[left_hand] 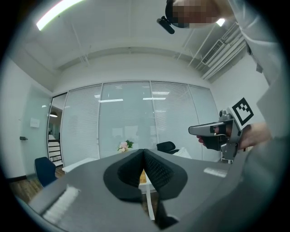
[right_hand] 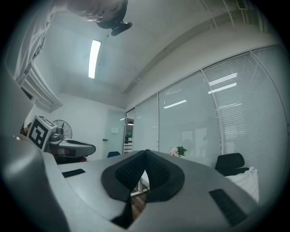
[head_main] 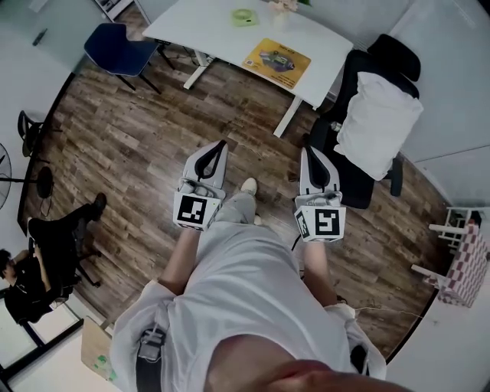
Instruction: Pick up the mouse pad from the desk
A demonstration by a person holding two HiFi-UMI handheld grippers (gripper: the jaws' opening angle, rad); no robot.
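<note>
The yellow rectangular mouse pad with a printed picture (head_main: 277,59) lies flat on the white desk (head_main: 199,27), close to the tabletop's near edge and toward its right corner. A small green ring-shaped object (head_main: 245,16) sits farther back. A black office chair carrying a white cushion (head_main: 377,122) stands just beside that corner. Well short of the desk, over the wood-plank floor (head_main: 138,130), the left gripper (head_main: 221,145) and right gripper (head_main: 310,151) are held level, jaws pressed together on nothing.
</note>
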